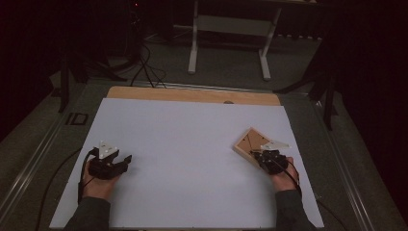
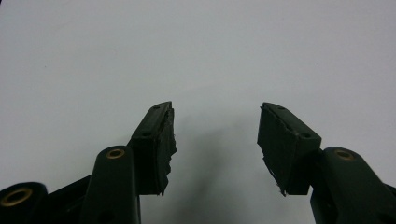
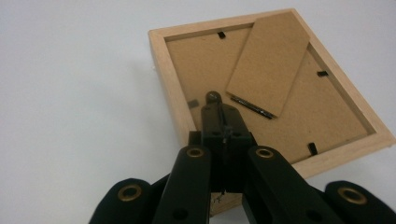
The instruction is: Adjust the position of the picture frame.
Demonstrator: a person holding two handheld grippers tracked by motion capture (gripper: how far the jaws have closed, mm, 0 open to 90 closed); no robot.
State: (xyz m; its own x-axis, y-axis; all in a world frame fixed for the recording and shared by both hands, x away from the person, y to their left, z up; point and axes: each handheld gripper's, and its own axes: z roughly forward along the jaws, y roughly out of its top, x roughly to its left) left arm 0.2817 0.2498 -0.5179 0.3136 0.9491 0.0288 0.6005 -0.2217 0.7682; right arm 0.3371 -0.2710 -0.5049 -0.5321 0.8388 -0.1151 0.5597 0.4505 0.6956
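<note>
Right gripper [image 3: 223, 122] hovers closed over face-down wooden picture frame [image 3: 261, 84].

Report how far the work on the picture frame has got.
Done: the frame lies face down on the white sheet, backing board up, stand flat. In hand: the right tool is shut, tips over the backing near a small round fitting; contact unclear. The left tool waits open over bare sheet. Left: the retaining clips look unturned, the backing still seated.

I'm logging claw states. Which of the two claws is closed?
The right claw, its jaws pressed together over the back of the wooden picture frame. The left claw stands open over the bare white sheet.
</note>
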